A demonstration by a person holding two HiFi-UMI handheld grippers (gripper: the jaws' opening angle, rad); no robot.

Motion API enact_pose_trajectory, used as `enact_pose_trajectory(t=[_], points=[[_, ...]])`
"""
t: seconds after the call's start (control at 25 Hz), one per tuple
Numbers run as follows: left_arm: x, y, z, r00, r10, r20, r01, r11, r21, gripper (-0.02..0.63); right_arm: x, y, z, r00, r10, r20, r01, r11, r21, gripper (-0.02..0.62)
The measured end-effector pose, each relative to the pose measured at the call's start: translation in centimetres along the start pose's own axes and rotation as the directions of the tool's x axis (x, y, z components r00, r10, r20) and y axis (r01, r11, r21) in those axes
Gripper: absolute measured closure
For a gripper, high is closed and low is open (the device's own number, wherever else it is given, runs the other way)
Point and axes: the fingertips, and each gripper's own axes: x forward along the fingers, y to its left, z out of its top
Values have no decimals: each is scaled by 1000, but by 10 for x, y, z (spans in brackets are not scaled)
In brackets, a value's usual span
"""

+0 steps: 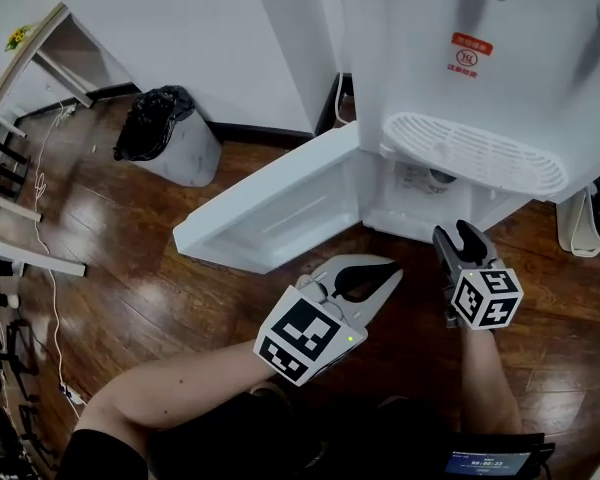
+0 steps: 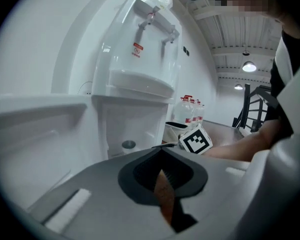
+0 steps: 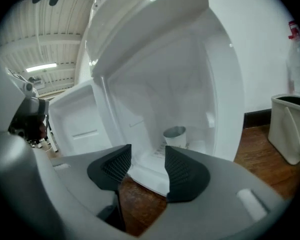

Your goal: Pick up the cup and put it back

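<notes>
A small metal cup point(image 3: 175, 135) stands upright inside the open lower cabinet of the white water dispenser point(image 1: 500, 58). It also shows in the head view as the cup point(image 1: 441, 177) and in the left gripper view as the cup point(image 2: 128, 145). My right gripper point(image 3: 147, 156) is open and empty in front of the cabinet's sill, short of the cup. The head view shows the right gripper point(image 1: 460, 236) pointing into the cabinet. My left gripper point(image 1: 395, 271) hangs to its left over the wooden floor. The left gripper's point(image 2: 162, 171) jaws are nearly together and hold nothing.
The cabinet door point(image 1: 270, 208) swings out to the left, low over the floor. Above the cabinet juts the drip tray point(image 1: 480, 153). A bin with a black bag point(image 1: 165, 133) stands by the wall. A white bin point(image 3: 290, 129) and water bottles point(image 2: 190, 111) stand to the dispenser's right.
</notes>
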Motion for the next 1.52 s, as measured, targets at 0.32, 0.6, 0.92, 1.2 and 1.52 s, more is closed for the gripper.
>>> enact_pose_trajectory(t=[0.32,0.6,0.92,1.2,1.52], points=[[-42,3,86,991,17,133,-14,1000,-23,479,-79,52,72,990,125,70,-123,992,-28,522],[-75,11,130,960,99,260,-60,986,-153,476,-118,89,126,969,227,95,-217,971,-104,594],[-72,26,116,959,71,273,-36,991,-129,471,-137,124,146,939,338,60,-315,918,-239,594],[-75,17,106,971,15,238,7,996,-94,468,-139,127,151,938,338,82,-314,924,-216,594],[-98,19,115,967,-17,255,35,997,-65,450,-138,155,177,935,339,102,-307,921,-241,594]])
